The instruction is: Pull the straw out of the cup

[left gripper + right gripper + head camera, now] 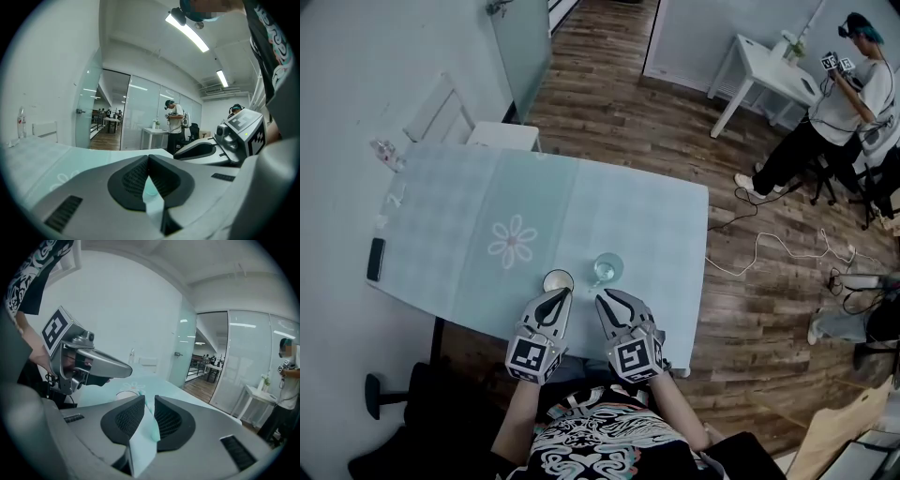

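Observation:
In the head view a white cup (558,280) and a clear glass (607,269) stand side by side near the front edge of the pale teal table (647,216). I cannot make out a straw in either one. My left gripper (565,292) is just in front of the white cup, with its jaw tips touching and nothing between them (149,157). My right gripper (607,296) is just in front of the glass. Its jaws stand a narrow gap apart and hold nothing (149,399). In the right gripper view the white cup (125,394) shows to the left of the jaws.
A dark phone (375,259) lies at the table's left edge and a small bottle (386,153) stands at the far left corner. A white chair (441,111) is behind the table. A person (844,94) stands by a white table (769,70), and cables (769,248) cross the floor.

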A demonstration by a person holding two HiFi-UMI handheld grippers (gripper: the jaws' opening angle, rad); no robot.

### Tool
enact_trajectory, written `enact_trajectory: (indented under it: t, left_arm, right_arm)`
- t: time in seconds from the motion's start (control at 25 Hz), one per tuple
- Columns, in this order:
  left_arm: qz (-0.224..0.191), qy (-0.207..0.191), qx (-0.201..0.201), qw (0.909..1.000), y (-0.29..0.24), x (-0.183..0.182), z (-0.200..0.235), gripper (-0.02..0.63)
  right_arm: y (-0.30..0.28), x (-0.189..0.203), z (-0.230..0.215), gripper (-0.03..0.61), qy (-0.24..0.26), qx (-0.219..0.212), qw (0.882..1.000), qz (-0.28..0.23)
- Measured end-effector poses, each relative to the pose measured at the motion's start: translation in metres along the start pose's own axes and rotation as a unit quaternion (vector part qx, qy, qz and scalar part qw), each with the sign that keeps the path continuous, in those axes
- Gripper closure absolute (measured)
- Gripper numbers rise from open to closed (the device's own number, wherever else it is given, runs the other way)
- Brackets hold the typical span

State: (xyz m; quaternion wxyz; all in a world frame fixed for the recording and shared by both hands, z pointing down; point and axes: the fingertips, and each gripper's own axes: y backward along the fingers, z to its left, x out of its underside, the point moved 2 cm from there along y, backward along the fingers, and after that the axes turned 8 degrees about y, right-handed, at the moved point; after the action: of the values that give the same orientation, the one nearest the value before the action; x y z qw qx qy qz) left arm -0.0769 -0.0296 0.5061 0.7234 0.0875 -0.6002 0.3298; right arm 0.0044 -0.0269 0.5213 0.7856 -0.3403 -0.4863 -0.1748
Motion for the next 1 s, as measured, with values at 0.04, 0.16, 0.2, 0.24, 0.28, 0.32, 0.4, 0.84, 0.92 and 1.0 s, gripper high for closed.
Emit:
enact_trajectory:
  t: [0.04,0.16,0.2,0.24,0.28,0.32,0.4,0.84,0.92,1.0]
  left_arm:
    - [0.000,0.002,-0.002,1.0000,0.000,0.001,0.002,0.623]
    - [0.001,0.007,-0.005,1.0000,-0.001,0.003,0.005,0.623]
    - [0.002,0.007,-0.005,1.0000,-0.001,0.003,0.005,0.623]
    - [0.003,0.007,-0.003,1.0000,-0.002,0.004,0.005,0.623]
    - [0.005,0.007,-0.001,1.0000,-0.003,0.005,0.004,0.623]
    - [0.006,0.006,0.001,1.0000,-0.004,0.005,0.004,0.623]
    - [0.008,0.006,0.005,0.9999,-0.007,0.006,0.002,0.623]
    - [0.019,0.009,-0.002,0.9998,-0.013,0.006,0.007,0.623]
    - [0.017,0.010,-0.004,0.9998,-0.013,0.005,0.008,0.623]
    - [0.014,0.008,-0.004,0.9999,-0.014,0.003,0.009,0.623]
  right_arm:
    - [-0.001,0.001,0.000,0.525,0.009,0.001,1.000,0.001]
    - [-0.006,0.004,0.003,0.511,0.035,-0.009,0.999,0.010]
    - [-0.008,0.004,0.005,0.507,0.039,-0.013,0.999,0.012]
    - [-0.009,0.004,0.006,0.505,0.043,-0.016,0.999,0.013]
    - [-0.011,0.004,0.007,0.505,0.047,-0.018,0.999,0.013]
    - [-0.013,0.004,0.008,0.505,0.051,-0.020,0.998,0.013]
    - [-0.015,0.003,0.010,0.505,0.060,-0.025,0.998,0.014]
    - [-0.028,0.003,0.013,0.505,0.081,-0.043,0.996,0.021]
    - [-0.030,0.004,0.014,0.505,0.086,-0.045,0.995,0.021]
    - [-0.032,0.003,0.015,0.505,0.097,-0.044,0.994,0.018]
